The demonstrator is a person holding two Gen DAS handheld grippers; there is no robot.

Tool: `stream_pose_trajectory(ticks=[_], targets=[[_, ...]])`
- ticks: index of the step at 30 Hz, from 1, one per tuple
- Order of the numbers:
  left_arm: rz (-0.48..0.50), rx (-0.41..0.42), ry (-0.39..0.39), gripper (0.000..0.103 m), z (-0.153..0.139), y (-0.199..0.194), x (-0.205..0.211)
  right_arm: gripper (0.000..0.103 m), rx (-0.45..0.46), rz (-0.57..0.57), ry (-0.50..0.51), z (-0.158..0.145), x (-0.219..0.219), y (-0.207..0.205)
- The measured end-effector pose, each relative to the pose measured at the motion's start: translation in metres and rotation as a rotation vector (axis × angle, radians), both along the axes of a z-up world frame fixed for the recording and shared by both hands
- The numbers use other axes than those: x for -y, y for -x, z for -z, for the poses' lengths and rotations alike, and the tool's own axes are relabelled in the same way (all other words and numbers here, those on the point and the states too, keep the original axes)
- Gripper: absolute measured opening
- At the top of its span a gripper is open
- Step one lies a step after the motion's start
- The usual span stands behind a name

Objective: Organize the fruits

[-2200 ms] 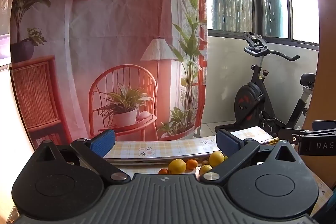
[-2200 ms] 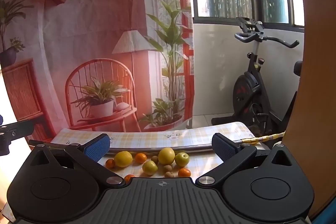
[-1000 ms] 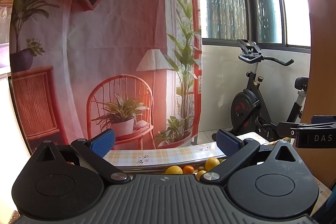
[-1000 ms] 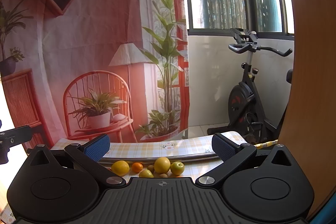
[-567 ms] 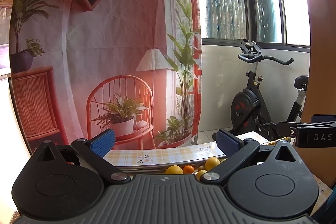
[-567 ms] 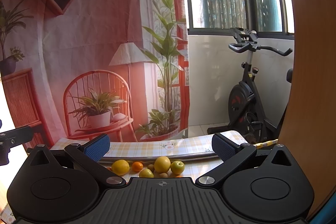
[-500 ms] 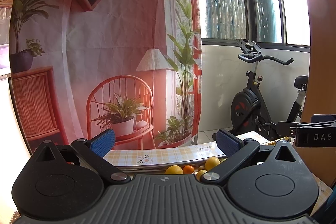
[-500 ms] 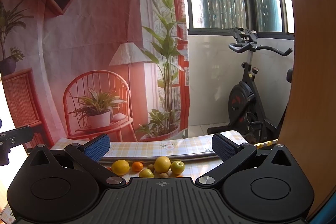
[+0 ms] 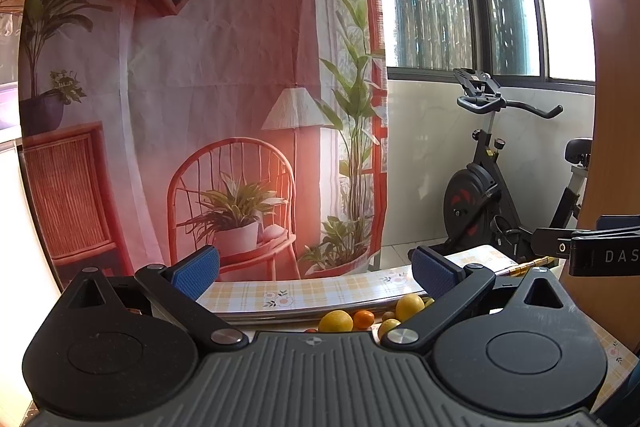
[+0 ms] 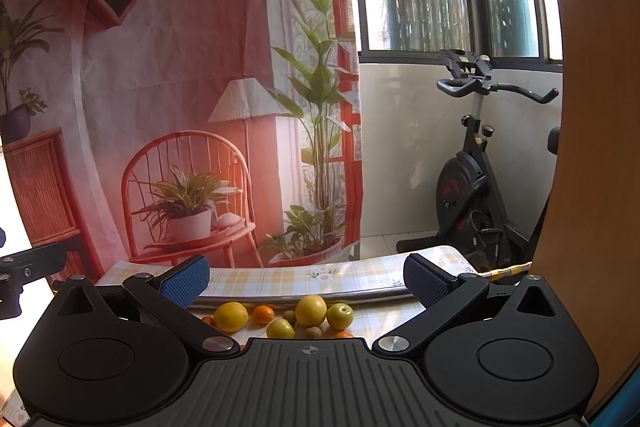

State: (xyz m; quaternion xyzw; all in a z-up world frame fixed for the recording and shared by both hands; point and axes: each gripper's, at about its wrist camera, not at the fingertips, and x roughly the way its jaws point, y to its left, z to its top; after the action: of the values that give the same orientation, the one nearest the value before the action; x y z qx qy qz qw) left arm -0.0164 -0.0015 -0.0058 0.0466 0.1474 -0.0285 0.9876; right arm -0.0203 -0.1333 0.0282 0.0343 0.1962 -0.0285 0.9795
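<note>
Several fruits lie in a loose cluster on a checked tablecloth (image 10: pixel 280 281). In the right wrist view I see a yellow lemon (image 10: pixel 231 315), a small orange (image 10: pixel 264 314), a larger yellow fruit (image 10: pixel 311 310), a green apple (image 10: pixel 340 315), a yellow-green fruit (image 10: pixel 280 328) and small brown fruits (image 10: pixel 313 331). The left wrist view shows a lemon (image 9: pixel 336 320), a small orange (image 9: pixel 363 319) and a yellow fruit (image 9: pixel 409 307). My right gripper (image 10: pixel 306 277) is open and empty, above and short of the fruits. My left gripper (image 9: pixel 315 269) is open and empty, to their left.
A metal tray rim (image 10: pixel 320 297) runs across the table behind the fruits. A printed backdrop (image 10: pixel 180 87) hangs behind the table. An exercise bike (image 10: pixel 476 179) stands at the right by the window. A wooden panel (image 10: pixel 600 147) is at the far right.
Both grippers tilted upward from 2.2 s ago, so the fruits sit lower in view. Nothing has visibly changed over the last second.
</note>
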Motion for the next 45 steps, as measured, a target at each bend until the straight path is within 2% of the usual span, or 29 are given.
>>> stream_pose_trajectory(ticks=[7, 12, 15, 22, 26, 31, 40, 42, 45], targets=[[-0.007, -0.027, 0.0, 0.103, 0.009, -0.018, -0.01, 0.103, -0.013, -0.011, 0.006, 0.007, 0.003, -0.009], [0.008, -0.071, 0.028, 0.103, 0.023, -0.04, -0.02, 0.103, -0.006, -0.003, 0.039, 0.021, 0.01, -0.026], [0.007, -0.099, 0.034, 0.103, 0.032, -0.054, -0.026, 0.103, -0.032, -0.005, 0.072, 0.036, 0.015, -0.044], [0.017, -0.125, 0.047, 0.103, 0.056, -0.084, -0.04, 0.103, -0.118, -0.024, 0.052, 0.083, 0.031, -0.087], [-0.013, -0.123, 0.009, 0.103, 0.073, -0.098, -0.046, 0.103, -0.154, -0.031, 0.011, 0.109, 0.042, -0.105], [0.009, -0.136, 0.053, 0.103, 0.092, -0.111, -0.053, 0.103, -0.2, -0.036, -0.034, 0.135, 0.056, -0.126], [0.035, -0.166, -0.088, 0.098, 0.115, -0.132, -0.041, 0.103, -0.25, -0.052, -0.038, 0.17, 0.066, -0.148], [0.049, -0.167, -0.096, 0.097, 0.12, -0.135, -0.039, 0.103, -0.257, -0.063, -0.038, 0.176, 0.066, -0.151], [0.083, -0.147, -0.048, 0.097, 0.126, -0.136, -0.043, 0.099, -0.267, -0.08, -0.03, 0.186, 0.067, -0.159]])
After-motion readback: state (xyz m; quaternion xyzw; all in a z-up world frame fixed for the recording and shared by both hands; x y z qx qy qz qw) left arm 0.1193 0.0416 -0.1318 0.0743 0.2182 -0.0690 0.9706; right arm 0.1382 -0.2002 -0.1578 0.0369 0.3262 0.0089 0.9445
